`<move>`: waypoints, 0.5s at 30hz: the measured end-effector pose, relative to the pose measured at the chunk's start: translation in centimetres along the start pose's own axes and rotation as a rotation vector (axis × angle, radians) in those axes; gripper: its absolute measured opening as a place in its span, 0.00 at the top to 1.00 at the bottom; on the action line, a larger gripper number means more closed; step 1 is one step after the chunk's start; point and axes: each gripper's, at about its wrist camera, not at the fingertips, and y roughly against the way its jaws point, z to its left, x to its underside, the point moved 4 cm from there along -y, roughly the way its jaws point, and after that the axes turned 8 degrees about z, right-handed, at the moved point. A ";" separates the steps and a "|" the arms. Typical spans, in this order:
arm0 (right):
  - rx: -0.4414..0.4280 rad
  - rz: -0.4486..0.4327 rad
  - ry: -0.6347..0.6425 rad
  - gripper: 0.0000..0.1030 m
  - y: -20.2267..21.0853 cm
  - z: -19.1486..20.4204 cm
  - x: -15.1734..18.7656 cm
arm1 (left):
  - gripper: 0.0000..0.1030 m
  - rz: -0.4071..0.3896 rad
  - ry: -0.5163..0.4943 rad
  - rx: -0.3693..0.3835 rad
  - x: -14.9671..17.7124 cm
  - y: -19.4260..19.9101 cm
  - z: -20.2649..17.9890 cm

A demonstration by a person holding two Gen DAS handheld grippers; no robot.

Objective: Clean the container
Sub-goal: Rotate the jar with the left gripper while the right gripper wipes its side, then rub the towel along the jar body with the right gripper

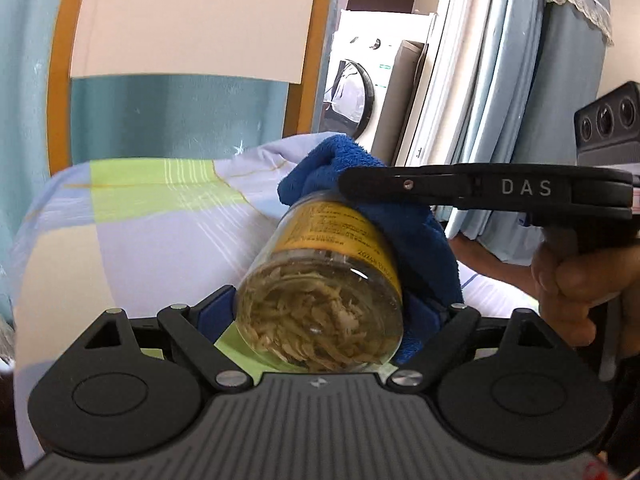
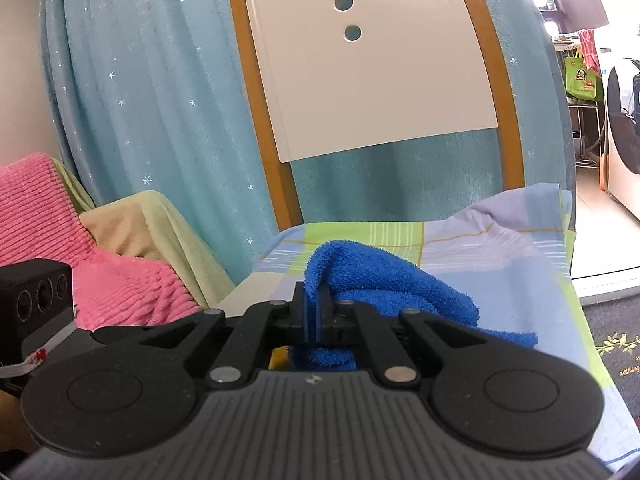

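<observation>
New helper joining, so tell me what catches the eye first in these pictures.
A glass jar with a yellow label, tilted on its side, sits clamped in the left claw at bottom centre. A blue towel drapes over its far end, pinched by the right claw. Behind stands a white chair back.

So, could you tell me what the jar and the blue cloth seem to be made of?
The jar looks like clear, glossy glass or hard plastic: its contents show through and it catches highlights; the yellow label seems to be paper. The cloth looks like looped terry towelling, with a fuzzy, matte pile.
</observation>
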 end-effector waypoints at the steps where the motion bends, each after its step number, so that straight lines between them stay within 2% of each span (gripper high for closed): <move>1: 0.004 0.000 0.002 0.99 0.0 0.0 0.0 | 0.14 0.000 -0.013 -0.007 0.0 0.0 -0.2; 4: 0.016 0.001 0.036 0.98 0.1 0.7 0.2 | 0.15 0.006 -0.088 -0.047 0.4 -0.2 -0.7; 10: -0.110 0.032 0.104 0.97 0.1 3.6 1.1 | 0.15 -0.006 -0.305 -0.157 1.2 -0.6 -3.0; 15: -0.100 0.032 0.131 0.98 0.1 3.7 1.1 | 0.15 -0.020 -0.525 -0.269 2.1 -1.2 -5.1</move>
